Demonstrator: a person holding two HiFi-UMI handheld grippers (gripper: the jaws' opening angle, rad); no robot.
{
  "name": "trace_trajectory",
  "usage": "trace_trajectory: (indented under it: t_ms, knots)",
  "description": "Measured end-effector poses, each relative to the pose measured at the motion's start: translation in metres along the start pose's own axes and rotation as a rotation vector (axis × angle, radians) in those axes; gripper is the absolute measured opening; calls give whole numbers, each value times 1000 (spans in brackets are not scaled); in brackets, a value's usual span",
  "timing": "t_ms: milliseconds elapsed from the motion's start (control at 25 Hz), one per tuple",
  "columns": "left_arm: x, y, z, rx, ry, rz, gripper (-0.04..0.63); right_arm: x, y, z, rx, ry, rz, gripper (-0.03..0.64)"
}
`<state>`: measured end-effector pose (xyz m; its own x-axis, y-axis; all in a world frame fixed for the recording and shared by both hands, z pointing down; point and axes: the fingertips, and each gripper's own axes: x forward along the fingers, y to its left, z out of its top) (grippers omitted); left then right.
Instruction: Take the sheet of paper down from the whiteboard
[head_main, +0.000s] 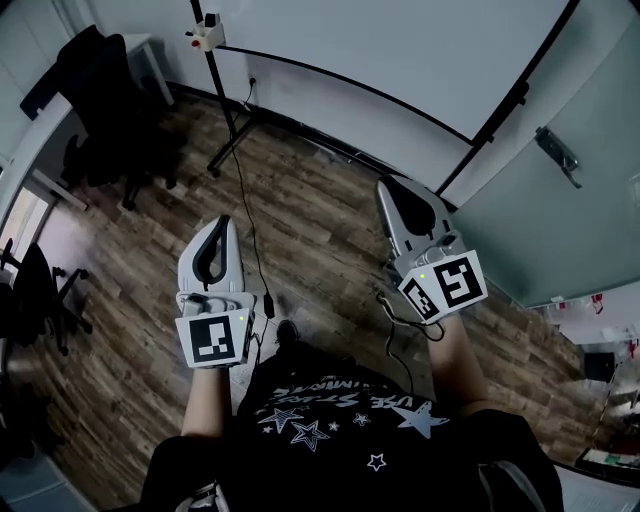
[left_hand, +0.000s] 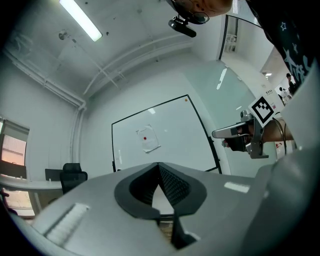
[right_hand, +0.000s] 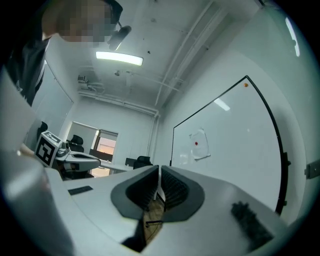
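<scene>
A white sheet of paper (left_hand: 148, 139) hangs on the whiteboard (left_hand: 175, 145), pinned by a red magnet (left_hand: 145, 138). The right gripper view shows the same paper (right_hand: 200, 144) and its magnet (right_hand: 196, 143) on the whiteboard (right_hand: 235, 150). Both grippers are held level in mid-air, well short of the board. My left gripper (head_main: 226, 222) is shut with nothing in it, and so is my right gripper (head_main: 385, 188), which also appears in the left gripper view (left_hand: 225, 132). In the head view only the whiteboard's lower part (head_main: 400, 50) shows, and the paper is out of sight.
A black office chair (head_main: 110, 110) stands at the back left beside a desk. A thin stand (head_main: 215, 90) with splayed legs rises near the board, and a cable (head_main: 250, 240) runs across the wooden floor. A glass door with a handle (head_main: 555, 150) is at the right.
</scene>
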<state>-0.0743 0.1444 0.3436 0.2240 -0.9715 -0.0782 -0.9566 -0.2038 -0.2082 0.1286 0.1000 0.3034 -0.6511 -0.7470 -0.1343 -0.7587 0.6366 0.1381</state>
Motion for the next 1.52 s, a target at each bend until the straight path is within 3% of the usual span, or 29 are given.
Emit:
trace_trajectory:
  t_ms: [320, 600, 880, 1240, 1520]
  knots:
    - [31, 83, -20, -25, -36, 8, 9, 74, 20, -4, -23, -4, -33, 25]
    - [48, 135, -38, -38, -47, -31, 9, 123, 39, -11, -21, 14, -82, 25]
    - [63, 156, -54, -77, -41, -38, 9, 143, 32, -20, -44, 67, -111, 25]
    - [84, 188, -67, -84, -29, 24, 9, 191, 2, -27, -30, 35, -109, 25]
    - [134, 196, -76, -72, -21, 27, 9, 244, -31, -39, -18, 11, -88, 25]
